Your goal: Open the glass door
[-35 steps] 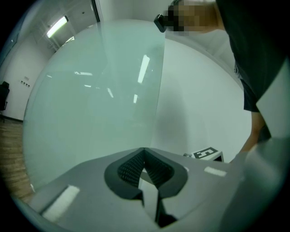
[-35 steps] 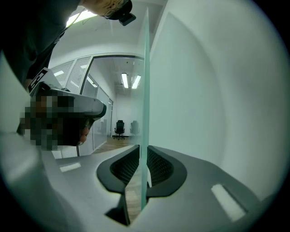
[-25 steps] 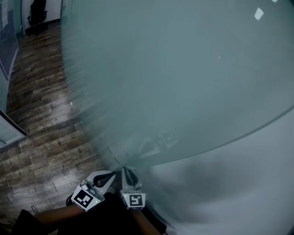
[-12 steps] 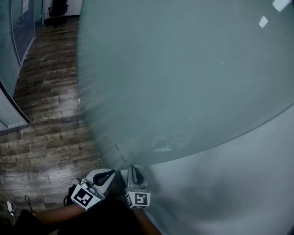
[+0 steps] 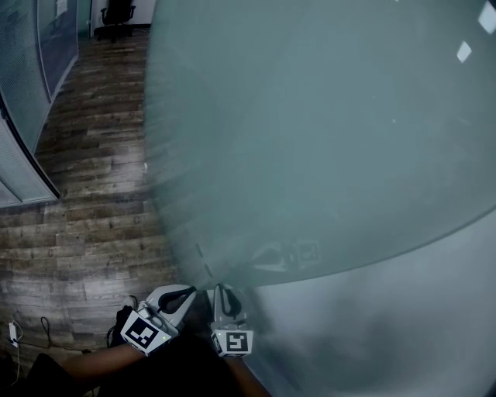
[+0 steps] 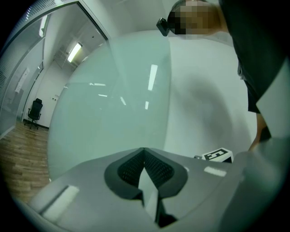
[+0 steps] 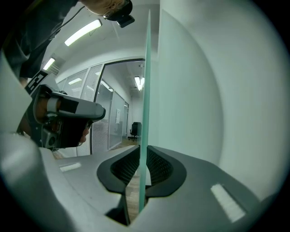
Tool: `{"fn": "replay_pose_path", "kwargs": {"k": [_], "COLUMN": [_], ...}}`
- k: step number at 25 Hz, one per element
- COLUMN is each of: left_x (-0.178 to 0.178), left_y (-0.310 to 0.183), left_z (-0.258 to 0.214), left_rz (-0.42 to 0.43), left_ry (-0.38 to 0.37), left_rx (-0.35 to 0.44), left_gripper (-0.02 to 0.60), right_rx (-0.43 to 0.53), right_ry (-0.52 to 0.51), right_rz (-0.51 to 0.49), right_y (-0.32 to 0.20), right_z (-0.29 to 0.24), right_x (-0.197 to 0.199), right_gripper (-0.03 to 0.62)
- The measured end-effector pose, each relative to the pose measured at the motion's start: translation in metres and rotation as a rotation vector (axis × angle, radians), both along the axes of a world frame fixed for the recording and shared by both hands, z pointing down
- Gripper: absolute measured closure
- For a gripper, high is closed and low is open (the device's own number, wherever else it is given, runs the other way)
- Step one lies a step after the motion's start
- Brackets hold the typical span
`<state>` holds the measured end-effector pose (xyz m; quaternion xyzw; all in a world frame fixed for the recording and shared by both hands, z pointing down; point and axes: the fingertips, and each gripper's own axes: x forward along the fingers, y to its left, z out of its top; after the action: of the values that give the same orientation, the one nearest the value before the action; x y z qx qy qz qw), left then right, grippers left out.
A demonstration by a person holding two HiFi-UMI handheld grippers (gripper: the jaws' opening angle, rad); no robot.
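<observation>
"Head view first: where is the glass door [image 5: 310, 139]?"

"Its frosted pane fills most of the frame, above me and to my right. Its free edge runs down to the bottom of the frame, where both my grippers sit side by side. The wooden floor [image 5: 93, 178] lies to the left of that edge and a pale wall [image 5: 403, 326] to the right."

"What is your right gripper [image 5: 221, 290] doing?"

"In the right gripper view the door's thin greenish edge stands upright between my two dark pads [image 7: 124, 165], one on each face of the glass. The jaws have just been closing and they press on it, so I am clamped on the door's edge."

"And your left gripper [image 5: 188, 292]?"

"It sits just beside the right one, on the floor side. In the left gripper view its jaws meet at the tips, closed on themselves, with the frosted pane straight ahead. Whether the tips touch the glass I cannot tell."

"Anything else in sight?"

"An office chair [image 5: 116, 14] stands far down the corridor, well apart from the door."
</observation>
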<state>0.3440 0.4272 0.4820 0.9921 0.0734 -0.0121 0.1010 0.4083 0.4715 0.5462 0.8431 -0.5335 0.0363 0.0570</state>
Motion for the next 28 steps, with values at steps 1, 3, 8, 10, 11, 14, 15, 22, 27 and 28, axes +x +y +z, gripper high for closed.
{"fn": "replay_pose_path", "kwargs": {"k": [1, 3, 8, 10, 11, 14, 15, 22, 27, 28], "left_x": [-0.001, -0.007, -0.022, -0.025, -0.027, -0.037, -0.041, -0.076, -0.102, -0.108], "left_y": [-0.001, -0.003, -0.009, -0.008, -0.01, -0.017, -0.019, -0.049, -0.074, -0.079], "left_z": [0.001, 0.003, 0.01, 0.011, 0.01, 0.008, 0.007, -0.006, -0.011, -0.013], "left_rz": [-0.004, -0.018, -0.042, -0.016, -0.005, 0.004, 0.0, -0.047, -0.119, -0.13], "left_ry": [-0.002, -0.008, -0.015, -0.009, -0.005, 0.001, 0.004, 0.02, 0.023, 0.025], "left_rx": [0.005, 0.008, -0.003, 0.018, 0.027, 0.03, 0.024, 0.0, -0.027, -0.029], "left_gripper": [0.581, 0.581, 0.581, 0.581, 0.581, 0.581, 0.581, 0.581, 0.581, 0.581], "right_rx": [0.005, 0.007, -0.016, -0.017, -0.017, -0.01, -0.008, -0.018, 0.022, 0.029], "right_ry": [-0.004, -0.015, -0.003, 0.005, 0.002, -0.024, -0.034, -0.045, -0.026, -0.025], "right_rz": [0.001, 0.013, 0.035, 0.049, 0.064, 0.108, 0.12, 0.272, 0.291, 0.257], "right_y": [-0.001, 0.0, -0.001, -0.002, -0.001, 0.006, 0.008, 0.037, 0.038, 0.031], "right_z": [0.0, 0.002, 0.006, 0.007, 0.008, 0.012, 0.012, -0.007, -0.033, -0.039], "right_x": [0.001, 0.001, 0.003, 0.006, 0.007, 0.01, 0.011, 0.0, -0.033, -0.045], "right_gripper": [0.543, 0.543, 0.543, 0.542, 0.54, 0.537, 0.536, 0.508, 0.516, 0.526]}}
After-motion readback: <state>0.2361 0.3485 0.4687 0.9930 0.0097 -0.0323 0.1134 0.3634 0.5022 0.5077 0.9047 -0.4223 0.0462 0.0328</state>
